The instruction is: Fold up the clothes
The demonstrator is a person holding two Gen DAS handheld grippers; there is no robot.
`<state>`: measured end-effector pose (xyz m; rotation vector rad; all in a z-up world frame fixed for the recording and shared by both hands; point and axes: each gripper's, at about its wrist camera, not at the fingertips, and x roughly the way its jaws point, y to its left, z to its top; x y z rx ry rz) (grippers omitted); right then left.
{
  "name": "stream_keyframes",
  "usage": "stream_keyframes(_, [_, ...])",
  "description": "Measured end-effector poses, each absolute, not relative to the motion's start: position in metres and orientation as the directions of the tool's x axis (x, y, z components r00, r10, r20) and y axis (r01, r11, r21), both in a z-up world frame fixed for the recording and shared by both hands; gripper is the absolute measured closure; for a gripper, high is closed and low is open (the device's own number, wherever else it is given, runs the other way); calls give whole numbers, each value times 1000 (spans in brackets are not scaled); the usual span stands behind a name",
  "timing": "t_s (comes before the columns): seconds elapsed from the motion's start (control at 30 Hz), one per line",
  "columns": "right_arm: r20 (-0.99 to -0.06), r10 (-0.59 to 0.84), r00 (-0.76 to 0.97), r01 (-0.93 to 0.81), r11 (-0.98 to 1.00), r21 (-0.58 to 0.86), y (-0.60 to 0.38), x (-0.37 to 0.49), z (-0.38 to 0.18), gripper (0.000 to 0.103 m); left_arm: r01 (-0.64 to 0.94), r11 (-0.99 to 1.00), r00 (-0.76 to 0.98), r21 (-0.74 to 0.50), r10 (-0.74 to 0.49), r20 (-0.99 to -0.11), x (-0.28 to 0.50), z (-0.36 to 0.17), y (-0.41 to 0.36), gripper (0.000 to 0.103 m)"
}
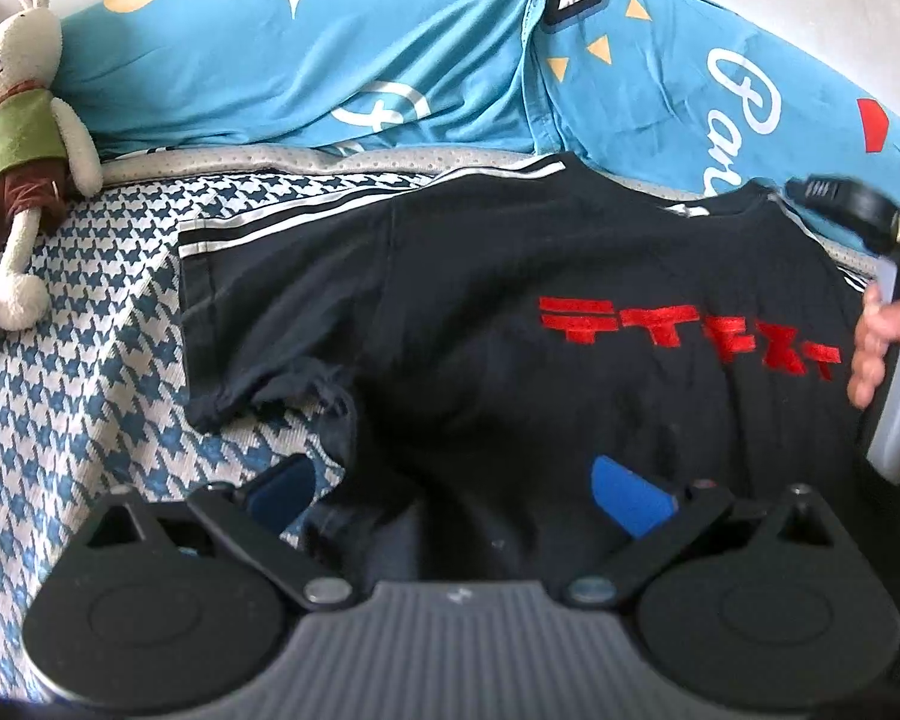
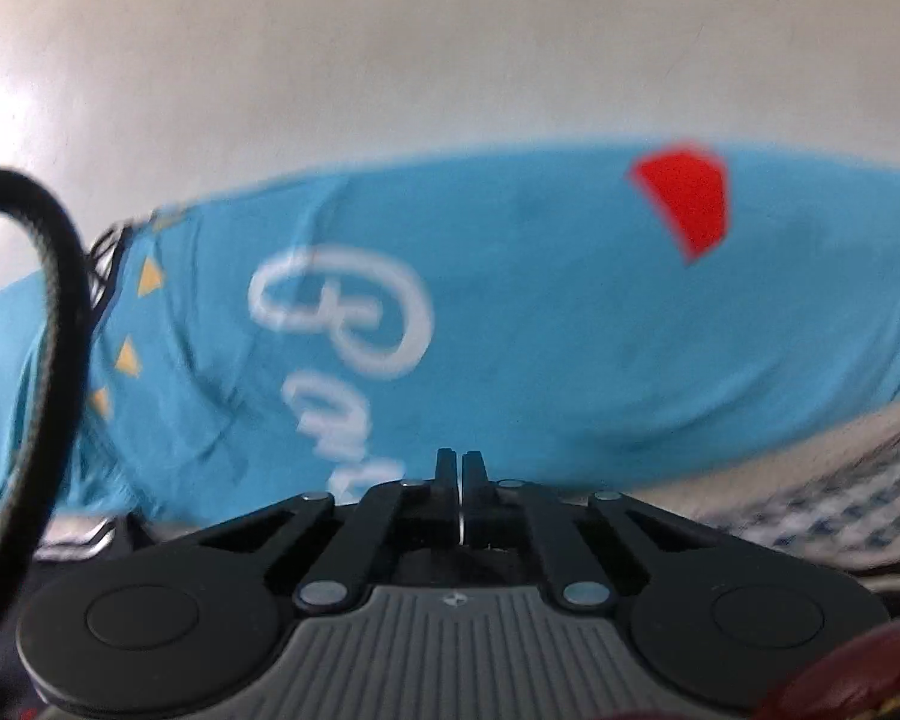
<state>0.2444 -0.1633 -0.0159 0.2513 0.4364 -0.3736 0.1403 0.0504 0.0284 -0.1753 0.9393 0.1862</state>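
T-shirt: we see the black T-shirt spread on the houndstooth bed cover, collar far, hem under us.
Left gripper: fingers spread wide, straddling its near-left hem; nearer.
Right gripper: fingers pressed together, empty, pointing at the blue pillow.

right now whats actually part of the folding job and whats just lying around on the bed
For the job: black t-shirt with red print; left gripper, open over it; right gripper, shut.

Lying about: plush rabbit in green vest; blue patterned duvet; houndstooth bedsheet.
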Motion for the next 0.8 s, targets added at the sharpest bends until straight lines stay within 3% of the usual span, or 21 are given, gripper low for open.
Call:
stream_keyframes(0.43, [-518, -298, 802, 474, 845, 248, -192, 199, 20, 90, -232, 971, 577, -64, 84, -812, 137, 34, 51, 0])
stream_keyframes(0.8, [-589, -351, 728, 548, 813, 193, -201, 132, 28, 79, -225, 970, 598, -88, 66, -799, 114, 48, 47, 0])
